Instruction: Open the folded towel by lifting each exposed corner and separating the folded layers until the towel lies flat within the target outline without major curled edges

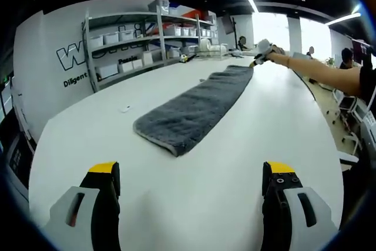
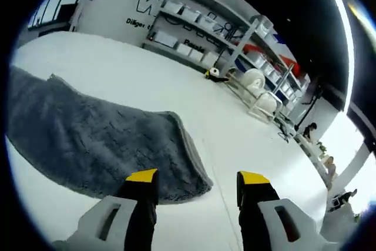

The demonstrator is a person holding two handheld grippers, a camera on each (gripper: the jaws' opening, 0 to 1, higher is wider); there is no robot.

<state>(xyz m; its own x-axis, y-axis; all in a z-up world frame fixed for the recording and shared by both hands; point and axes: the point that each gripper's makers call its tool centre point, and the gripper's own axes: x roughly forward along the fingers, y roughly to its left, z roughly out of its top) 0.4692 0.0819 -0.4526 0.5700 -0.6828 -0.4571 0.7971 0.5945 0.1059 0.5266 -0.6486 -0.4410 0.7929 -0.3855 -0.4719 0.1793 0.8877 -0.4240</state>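
The white table (image 1: 282, 121) carries my grey plush towel (image 1: 194, 110) folded into a long strip, soft and floppy I judge, best pinched at a corner's top layer, my right gripper (image 2: 197, 183) wide open and empty at its far end, my left gripper (image 1: 191, 174) likewise open short of the near end

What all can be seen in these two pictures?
Towel: one, grey, folded into a long strip on the table.
Table: one, white, large.
Shelves: one rack, grey, holding white bins, against the wall.
Wall lettering: black, on the white wall.
Small object: one, pale, on the table left of the towel; too small to identify.
People: a few, far off in the background.
Person's arm: one, reaching to the towel's far end.
Left gripper: yellow-tipped, open.
Right gripper: yellow-tipped, open, at the towel's end.
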